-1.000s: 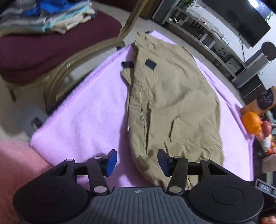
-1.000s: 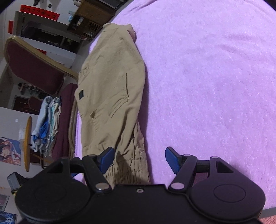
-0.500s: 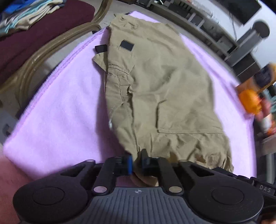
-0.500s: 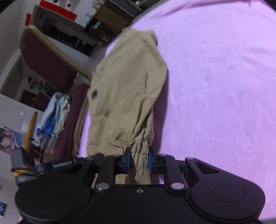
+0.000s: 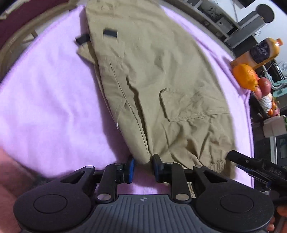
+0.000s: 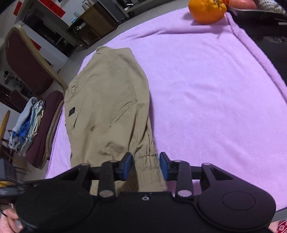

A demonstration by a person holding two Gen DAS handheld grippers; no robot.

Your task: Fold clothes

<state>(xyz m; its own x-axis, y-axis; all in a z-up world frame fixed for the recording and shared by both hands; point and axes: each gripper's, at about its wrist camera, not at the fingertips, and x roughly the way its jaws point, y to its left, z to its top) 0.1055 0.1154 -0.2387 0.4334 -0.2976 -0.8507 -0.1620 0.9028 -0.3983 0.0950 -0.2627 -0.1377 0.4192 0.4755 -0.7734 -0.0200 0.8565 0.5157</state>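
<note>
Khaki cargo trousers [image 5: 161, 86] lie folded lengthwise on a lilac blanket [image 5: 44, 100]. My left gripper [image 5: 143, 167] is shut on the near edge of a trouser leg, the cloth bunched between its blue pads. In the right wrist view the trousers [image 6: 107, 107] run away from me, and my right gripper [image 6: 146, 165] is shut on the elastic cuff end. The blanket [image 6: 206, 89] spreads to the right. The other gripper's black body [image 5: 258, 168] shows at the right in the left wrist view.
A maroon chair [image 6: 26, 71] with a stack of folded clothes [image 6: 26, 125] stands left of the table. An orange fruit [image 6: 206, 10] sits at the blanket's far corner, beside a juice bottle [image 5: 260, 52]. Shelving and cabinets stand behind.
Both grippers went from open to shut on the trousers' near end. They have since lifted and carried that end, so the cloth now rises toward the pads.
</note>
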